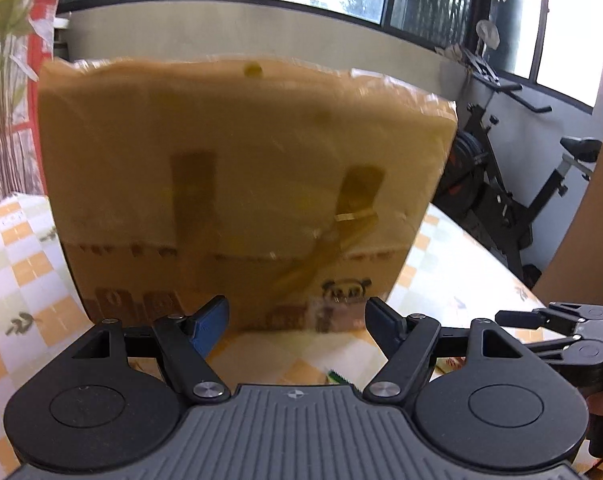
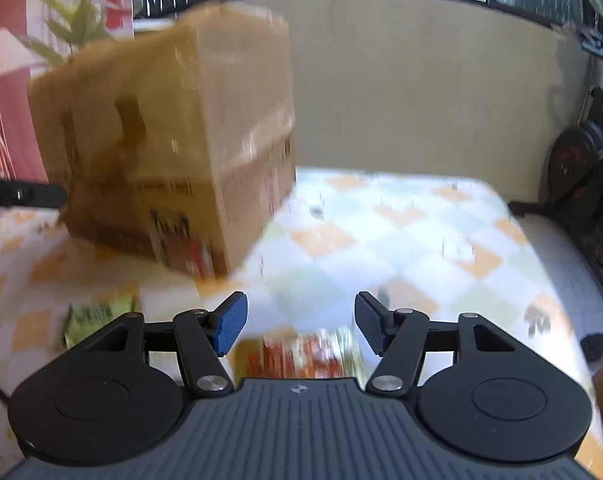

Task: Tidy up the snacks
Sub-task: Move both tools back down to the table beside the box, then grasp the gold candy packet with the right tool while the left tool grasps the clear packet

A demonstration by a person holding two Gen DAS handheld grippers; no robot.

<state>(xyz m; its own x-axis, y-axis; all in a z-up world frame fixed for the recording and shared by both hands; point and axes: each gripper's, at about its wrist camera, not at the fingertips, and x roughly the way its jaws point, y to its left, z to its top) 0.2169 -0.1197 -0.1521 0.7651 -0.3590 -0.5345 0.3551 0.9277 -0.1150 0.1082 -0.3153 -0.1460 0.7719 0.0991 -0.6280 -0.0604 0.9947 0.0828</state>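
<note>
1. Just below and ahead of the right gripper (image 2: 299,330) fingertips: a red/orange snack packet (image 2: 301,354) lies flat on the checked tablecloth (image 2: 401,240), partly hidden by the gripper body. Jaws stand part open, nothing between the pads.
2. Left of the right fingers, near its blue pad: a green snack packet (image 2: 97,318), also flat on the cloth; blurred, can't read the print.
3. Straight ahead of the left gripper (image 1: 297,322) fingers: a taped cardboard box (image 1: 241,184), upright, its bottom edge close beyond the tips. Jaws part open, empty, not touching the box.
4. Handling, my guess: packets light, crinkly, slippery film, contents prob. crushable. Pinch w/ light squeeze at an edge or seam, not the puffed middle.
5. Box looks stiff and too wide for either jaw; prob. the destination. Can't tell if its top is open.
</note>
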